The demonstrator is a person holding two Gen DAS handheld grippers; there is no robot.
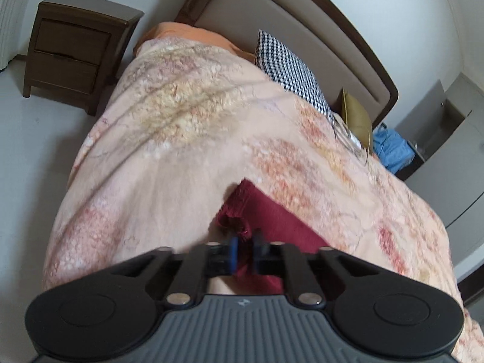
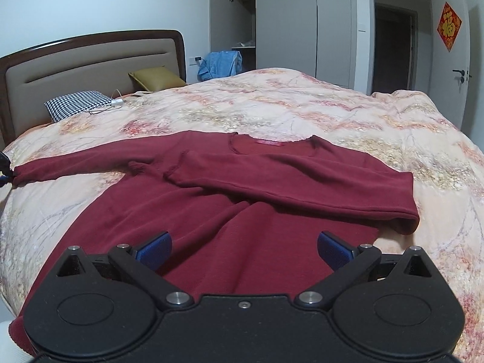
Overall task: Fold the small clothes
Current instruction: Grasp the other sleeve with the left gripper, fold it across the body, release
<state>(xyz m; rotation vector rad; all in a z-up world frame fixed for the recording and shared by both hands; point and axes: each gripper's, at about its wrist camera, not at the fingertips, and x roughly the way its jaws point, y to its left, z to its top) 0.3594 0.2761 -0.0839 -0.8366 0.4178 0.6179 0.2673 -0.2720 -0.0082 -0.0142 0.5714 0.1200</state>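
Now the left gripper [image 1: 244, 249] is clenched on the cuff [image 1: 234, 225] of the red top [image 2: 230, 199], which lies flat on the quilt [image 2: 302, 106], that sleeve stretched toward nine o'clock in the right view. Its other sleeve [image 2: 302, 178] is folded across the chest. Above the hem, the right gripper [image 2: 244, 251] hovers with jaws released, holding nothing.

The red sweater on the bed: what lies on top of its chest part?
One sleeve of the red sweater is folded across the chest, cuff near the middle. The other sleeve stretches sideways on the floral quilt. The chest under the fold is hidden.
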